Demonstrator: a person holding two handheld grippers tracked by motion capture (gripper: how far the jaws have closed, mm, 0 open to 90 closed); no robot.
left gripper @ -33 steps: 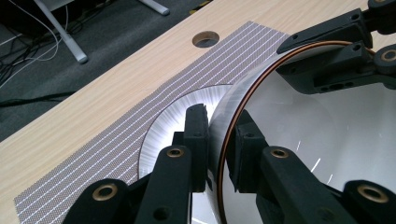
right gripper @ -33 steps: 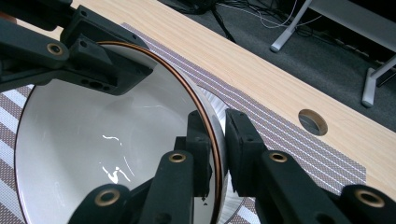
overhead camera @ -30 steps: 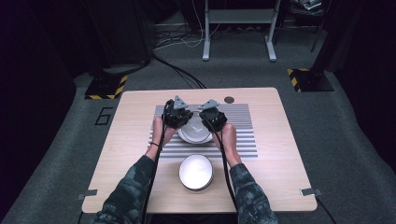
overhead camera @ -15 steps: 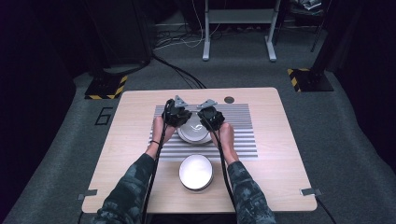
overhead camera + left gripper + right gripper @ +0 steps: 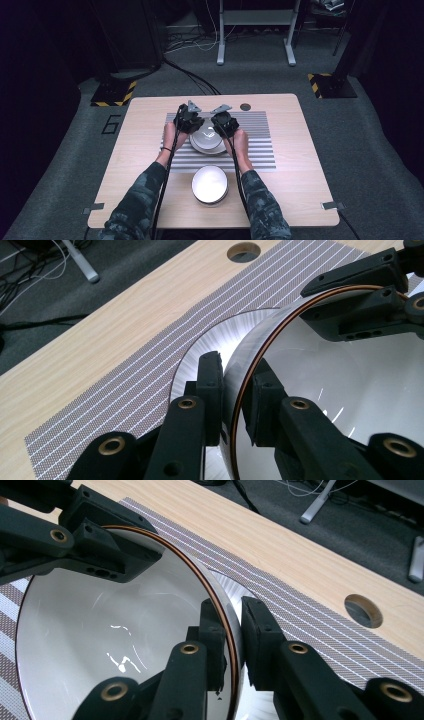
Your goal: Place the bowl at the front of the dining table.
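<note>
Over the striped mat [image 5: 250, 145] at the middle of the table [image 5: 305, 165], I'm watching both of my tools working on one white bowl [image 5: 209, 138] with a thin copper-coloured rim. My left hand-held gripper [image 5: 192, 126] is pinching the bowl's wall on its left side, one jaw sitting inside and the other outside, pads pressing on the rim; the left gripper view is showing that clamp [image 5: 235, 400] up close. My right hand-held gripper [image 5: 223, 127] is doing the same on the opposite side, jaws closed tight over the rim, as the right gripper view is showing [image 5: 231, 640]. The bowl [image 5: 110, 645] is tilting a little and sitting over a white plate [image 5: 210, 340] with fine radial lines, which is lying flat on the mat. Nearer the person, a second white bowl [image 5: 210, 185] is resting on bare wood, well apart from the grippers. A round hole [image 5: 245, 106] is showing in the table beyond the mat.
</note>
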